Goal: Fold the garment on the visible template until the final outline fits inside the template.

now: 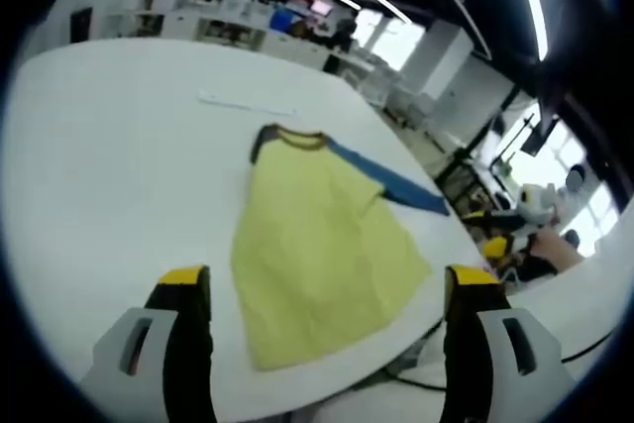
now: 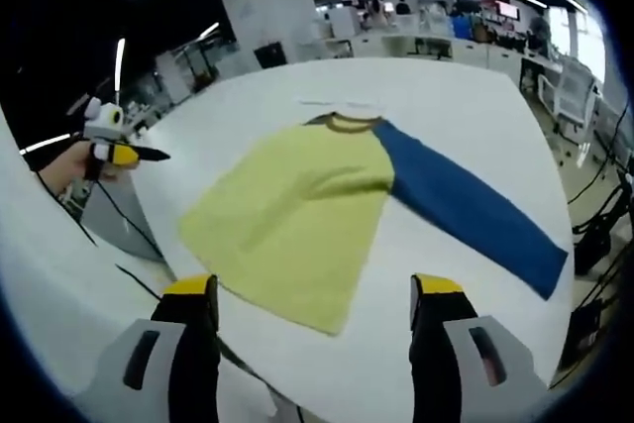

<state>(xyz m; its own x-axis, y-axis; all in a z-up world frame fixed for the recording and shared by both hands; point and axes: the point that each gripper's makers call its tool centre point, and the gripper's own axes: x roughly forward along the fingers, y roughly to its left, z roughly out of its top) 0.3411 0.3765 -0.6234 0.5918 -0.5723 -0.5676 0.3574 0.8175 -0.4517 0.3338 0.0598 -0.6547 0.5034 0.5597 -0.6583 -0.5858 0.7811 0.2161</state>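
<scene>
The garment [image 2: 297, 210] lies flat on the tabletop [image 2: 466, 106], its collar [image 2: 349, 124] at the far end and its hem toward the near edge. In the right gripper view one sleeve [image 2: 461, 207] stretches out to the right and nearer — its cuff close to the tabletop's right edge. Just beyond the collar a thin flat strip [image 2: 342, 103] lies on the tabletop. Off the left edge, well apart from the garment, the left gripper [image 2: 124, 151] shows, held in a hand [image 2: 69, 165]. Far behind the tabletop stand desks — a room's width of them. The right gripper [image 2: 315, 294] hangs before the near hem, jaws apart.
</scene>
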